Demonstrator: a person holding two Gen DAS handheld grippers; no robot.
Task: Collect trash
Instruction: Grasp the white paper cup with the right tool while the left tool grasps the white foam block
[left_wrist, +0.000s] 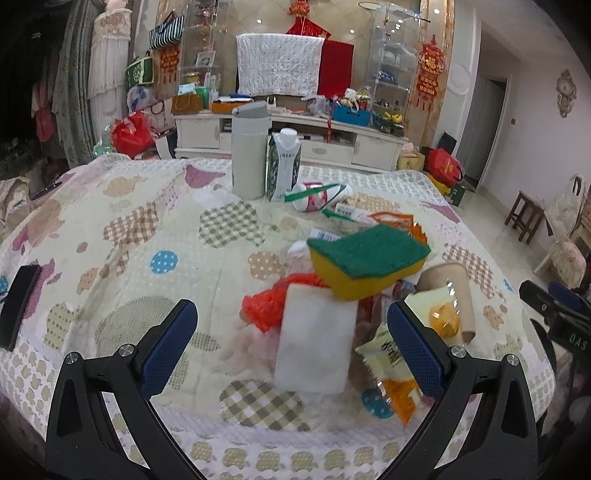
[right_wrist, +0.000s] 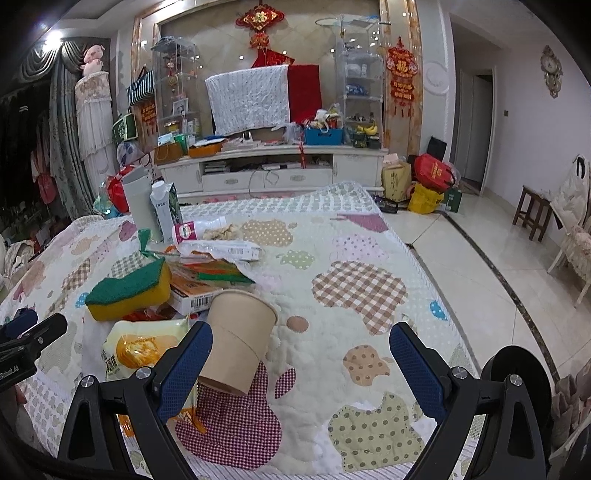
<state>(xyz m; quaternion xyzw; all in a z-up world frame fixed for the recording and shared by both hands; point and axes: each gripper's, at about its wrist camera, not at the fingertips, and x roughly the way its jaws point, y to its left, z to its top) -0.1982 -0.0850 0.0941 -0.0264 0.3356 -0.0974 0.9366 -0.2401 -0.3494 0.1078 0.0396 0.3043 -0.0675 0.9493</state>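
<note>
While both tools stand released, the left gripper (left_wrist: 291, 343) straddles a white block (left_wrist: 314, 339) on the quilt (left_wrist: 110, 221); the right gripper (right_wrist: 301, 365) flanks an empty, tipped paper cup (right_wrist: 238, 339); far left, a carton (right_wrist: 164, 210) with unreadable lettering.

Cluttered white cabinet (right_wrist: 273, 173) beyond glossy tiled floor (right_wrist: 480, 258)

Matt brown paper cup (right_wrist: 236, 343) lies on the soft quilted cloth bedspread (right_wrist: 351, 295); beside it, a glossy plastic snack wrapper (right_wrist: 144, 347) and rough-topped foam sponge (right_wrist: 129, 288).
</note>
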